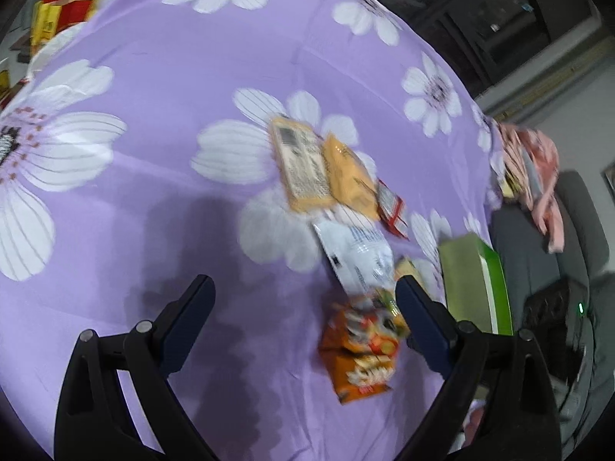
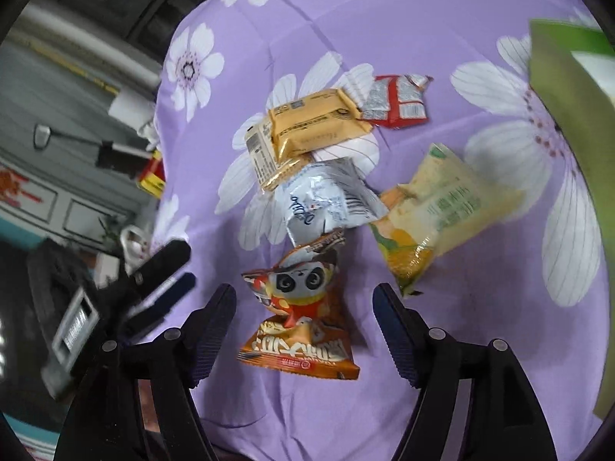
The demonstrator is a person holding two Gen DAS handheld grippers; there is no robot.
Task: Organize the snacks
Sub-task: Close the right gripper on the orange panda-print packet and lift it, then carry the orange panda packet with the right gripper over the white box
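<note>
Several snack packs lie in a loose pile on the purple flowered tablecloth (image 2: 442, 345). My right gripper (image 2: 303, 303) is open and hangs low over the cloth. An orange panda snack bag (image 2: 300, 322) lies flat between its fingers, and neither pad touches it. Beyond it are a white-silver bag (image 2: 330, 199), two yellow cracker packs (image 2: 319, 126), a red-and-silver packet (image 2: 399, 101) and a yellow-green bag (image 2: 434, 207). My left gripper (image 1: 305, 292) is open and empty; the orange bag (image 1: 365, 345) lies just inside its right finger. The left gripper (image 2: 180, 269) also shows at the cloth's left edge.
An open green box (image 1: 476, 280) stands at the table's right edge, and it shows as a green box (image 2: 569, 115) in the right wrist view. A pink cloth (image 1: 534, 169) and a dark sofa lie past that edge. A red-and-yellow carton (image 1: 61, 11) stands far left.
</note>
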